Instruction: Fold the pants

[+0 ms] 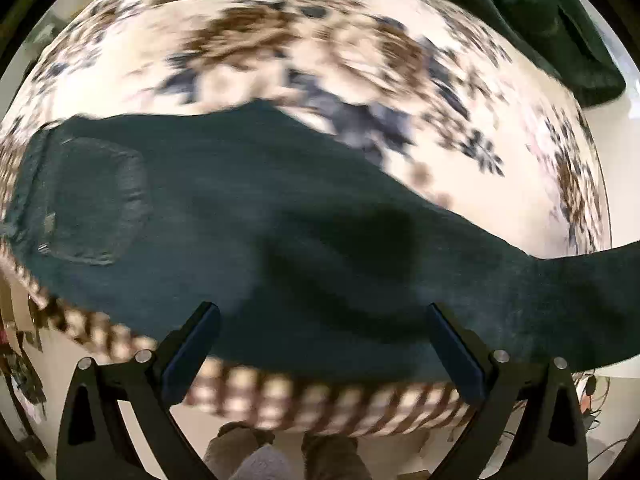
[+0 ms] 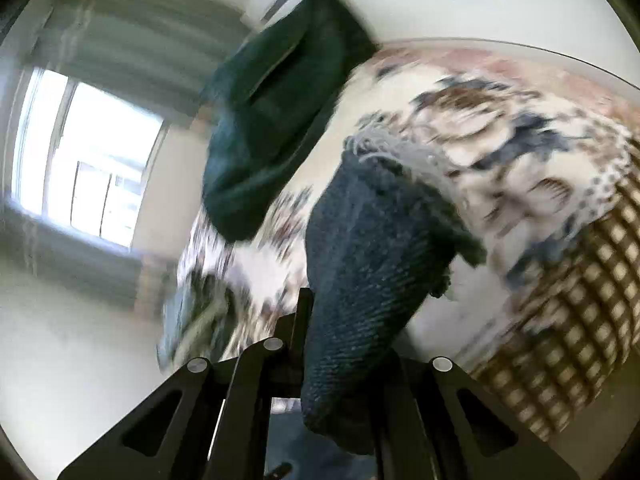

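Dark denim fills the space right at your right gripper (image 2: 344,360): its jaws are clamped shut on a bunched leg of the jeans (image 2: 372,264), and the cloth runs up and away from them, ending in a frayed pale hem (image 2: 396,148) ahead of the fingertips. That leg's long axis runs straight out along the fingers, tilted slightly to the right.

Your left gripper (image 1: 320,344) has its jaws spread wide, with nothing between them; whether they touch the cloth you cannot tell. The jeans (image 1: 248,216) lie just ahead of and partly between the two fingers, spread flat on the floral blanket (image 1: 360,52). Their long axis runs crosswise to the jaws, from the waist and back pocket (image 1: 96,204) far to the left, to a leg leaving the view on the right edge.

Beyond the jeans, up and to the right of the left jaws, a dark green cushion (image 1: 532,12) rests on the blanket. The right wrist view shows the same cushion (image 2: 280,112) ahead and to the left of the jaws, with a bright window (image 2: 88,156) further left. Both views are motion-blurred.
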The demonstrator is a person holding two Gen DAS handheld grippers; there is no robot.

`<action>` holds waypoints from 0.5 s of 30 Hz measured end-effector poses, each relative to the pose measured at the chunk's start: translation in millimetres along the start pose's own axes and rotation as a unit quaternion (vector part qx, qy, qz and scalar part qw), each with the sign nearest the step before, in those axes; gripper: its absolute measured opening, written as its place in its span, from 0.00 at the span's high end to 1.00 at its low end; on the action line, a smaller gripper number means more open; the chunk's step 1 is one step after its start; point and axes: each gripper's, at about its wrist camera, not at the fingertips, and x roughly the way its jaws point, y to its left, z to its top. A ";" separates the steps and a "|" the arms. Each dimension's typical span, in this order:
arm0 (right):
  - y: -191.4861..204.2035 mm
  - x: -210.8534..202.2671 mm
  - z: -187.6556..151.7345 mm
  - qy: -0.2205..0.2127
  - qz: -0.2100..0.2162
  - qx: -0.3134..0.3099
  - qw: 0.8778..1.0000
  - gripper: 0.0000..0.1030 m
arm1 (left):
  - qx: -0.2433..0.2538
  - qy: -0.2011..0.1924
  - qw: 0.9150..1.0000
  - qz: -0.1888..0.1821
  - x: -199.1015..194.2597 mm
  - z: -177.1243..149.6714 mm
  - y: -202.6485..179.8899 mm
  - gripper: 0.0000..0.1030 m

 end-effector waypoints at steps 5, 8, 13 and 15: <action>76.6 87.2 -99.3 0.084 -0.037 -0.105 0.990 0.93 | -0.037 -0.001 0.999 0.010 -20.4 -5.0 70.7 0.00; 104.8 148.0 -170.0 0.137 -0.055 -0.160 0.976 0.93 | -0.061 0.002 0.998 0.014 -22.0 -10.7 111.8 0.00; 126.0 232.8 -276.7 0.204 -0.113 -0.265 0.936 0.93 | -0.097 -0.001 0.995 0.020 -20.2 -20.2 175.7 0.00; 125.8 261.8 -312.0 0.251 -0.168 -0.308 0.902 0.87 | -0.106 -0.001 0.994 0.026 -16.8 -22.9 193.0 0.00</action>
